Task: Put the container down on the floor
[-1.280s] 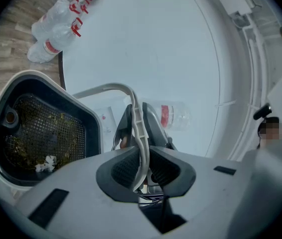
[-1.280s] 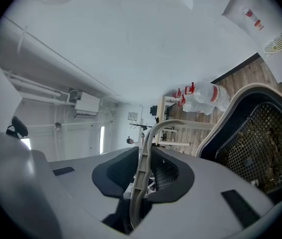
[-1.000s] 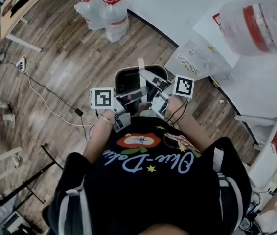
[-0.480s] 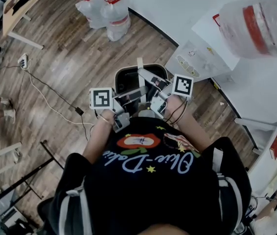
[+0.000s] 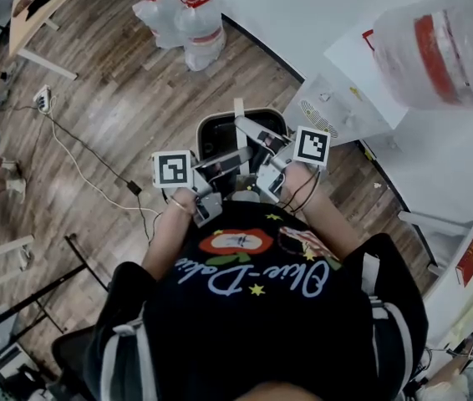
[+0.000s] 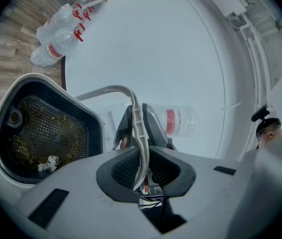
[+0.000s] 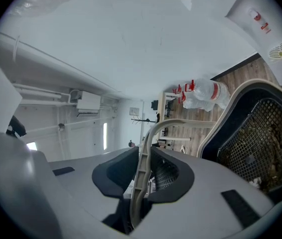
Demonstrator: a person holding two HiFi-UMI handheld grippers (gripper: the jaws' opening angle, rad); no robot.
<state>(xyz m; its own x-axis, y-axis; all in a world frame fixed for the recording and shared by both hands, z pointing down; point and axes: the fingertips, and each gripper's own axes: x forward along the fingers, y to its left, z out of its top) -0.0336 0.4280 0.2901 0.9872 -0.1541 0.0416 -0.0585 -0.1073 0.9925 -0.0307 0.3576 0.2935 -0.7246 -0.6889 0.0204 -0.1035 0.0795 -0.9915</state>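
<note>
- While the container (image 5: 207, 132) hangs in front of the person's torso, well above the wooden floor (image 5: 111, 115), the step in hand is, by my reading, the lowering itself; nothing has been set down yet.
- The left hand-held gripper (image 6: 141, 157) pinches the thin pale handle (image 6: 108, 89) between its dark pads, and the handle arches from there over to the container's rim. That pinch should hold firm until the base meets the floor.
- A cable (image 5: 86, 174) trails across the boards to the left of the container, so the landing spot is best chosen straight below or slightly forward, away from it.
- The container carries a mesh basket (image 6: 51, 128) with bits of debris in it; lowering it level and slowly should stop the contents from shifting or spilling.
- The right hand-held gripper (image 7: 142, 171) is likewise clamped on the same handle, near the left one. Both should sink together at one pace, since a thin handle can swivel and let the container tilt or swing.
- To the right, a white box (image 5: 337, 107) stands against the wall close to the container, so drifting that way risks a knock.
- Only once the base rests flat and the handle goes slack should either pair of jaws spread.
</note>
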